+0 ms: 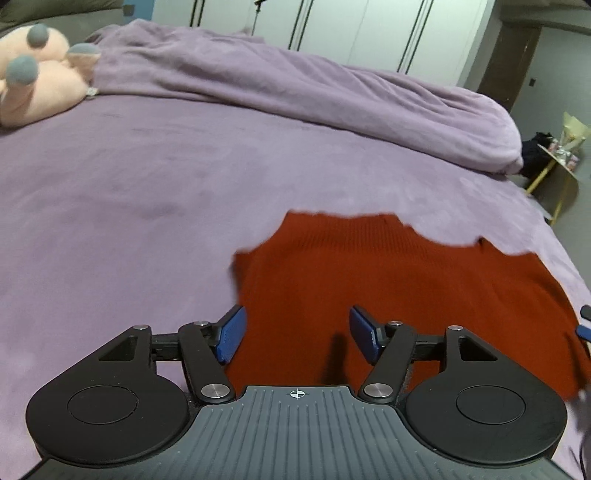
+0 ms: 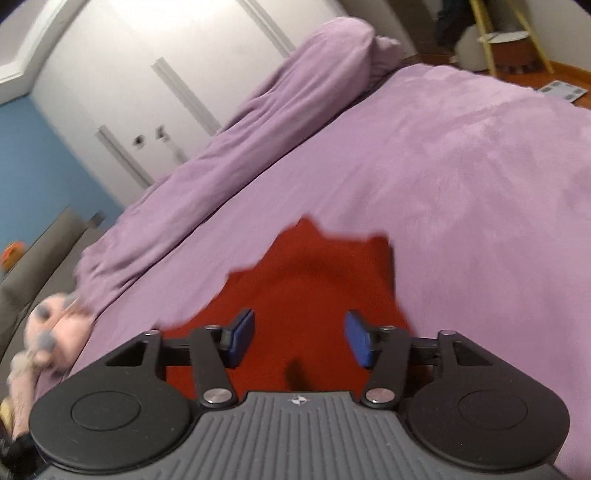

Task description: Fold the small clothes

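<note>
Home bedroom, bed (image 1: 184, 177) in purple bedding, rolled duvet (image 1: 295, 92), plush toy (image 1: 40, 81), white wardrobe doors (image 1: 351, 29)

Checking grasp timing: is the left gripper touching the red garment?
Cannot tell. In the left wrist view the left gripper is open over the red garment, but height above it is unclear.

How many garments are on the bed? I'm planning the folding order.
1. A rust-red knitted garment lies spread on the purple bedsheet, directly ahead of both open grippers: left gripper, right gripper. Others could be hidden under the rumpled purple duvet.
</note>
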{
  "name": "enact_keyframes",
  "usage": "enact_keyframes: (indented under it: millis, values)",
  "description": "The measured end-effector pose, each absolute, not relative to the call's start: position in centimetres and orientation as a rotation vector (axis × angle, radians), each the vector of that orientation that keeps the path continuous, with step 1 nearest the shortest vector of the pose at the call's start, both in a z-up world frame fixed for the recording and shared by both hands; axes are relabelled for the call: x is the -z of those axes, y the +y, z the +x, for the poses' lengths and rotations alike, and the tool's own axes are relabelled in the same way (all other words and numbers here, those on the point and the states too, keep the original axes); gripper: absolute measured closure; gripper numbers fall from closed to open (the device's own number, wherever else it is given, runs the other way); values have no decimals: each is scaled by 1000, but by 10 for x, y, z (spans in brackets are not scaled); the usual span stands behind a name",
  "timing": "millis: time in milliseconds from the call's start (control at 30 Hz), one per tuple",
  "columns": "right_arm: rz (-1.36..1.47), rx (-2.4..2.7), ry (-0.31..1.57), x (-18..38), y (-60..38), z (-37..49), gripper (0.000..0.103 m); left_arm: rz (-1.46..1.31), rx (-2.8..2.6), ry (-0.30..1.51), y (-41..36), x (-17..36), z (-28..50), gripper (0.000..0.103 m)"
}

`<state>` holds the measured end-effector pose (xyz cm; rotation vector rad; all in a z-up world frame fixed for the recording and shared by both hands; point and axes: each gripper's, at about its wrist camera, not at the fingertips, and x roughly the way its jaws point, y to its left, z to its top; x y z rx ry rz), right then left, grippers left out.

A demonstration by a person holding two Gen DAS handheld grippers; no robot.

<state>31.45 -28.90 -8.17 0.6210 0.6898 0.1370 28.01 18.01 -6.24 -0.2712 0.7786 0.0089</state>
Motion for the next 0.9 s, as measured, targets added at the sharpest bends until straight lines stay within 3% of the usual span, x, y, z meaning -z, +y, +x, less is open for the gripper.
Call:
enact_keyframes:
  millis: [100,200,300,400,467,533,600,800,867,900]
  values:
    - [723,-199,731,94,-294,291,48,-307,0,826,188,69,256,33]
    - [795,-167,742,104,-300,292,56,-372,-8,886,191,78,249,39]
    - [723,-103,735,93,-299,295,56,-441,11,883,194,79,246,42]
    - [528,52,758,79,-292,298,28,-453,-63,904,199,82,246,43]
    - [565,45,759,72,-297,289,27,-519,-62,911,207,80,242,43]
    - [636,-31,721,63,-297,274,11,-587,-13,911,214,79,236,43]
    - [658,-103,688,55,-290,259,5,-670,45,919,219,82,231,43]
    - [673,-251,698,50,-237,247,5,-839,70,967,224,107,240,43]
    - [679,-282,718,54,-218,252,10,-901,59,944,229,112,242,47]
    - [669,-297,735,57,-210,254,19,-934,57,933,231,114,245,47]
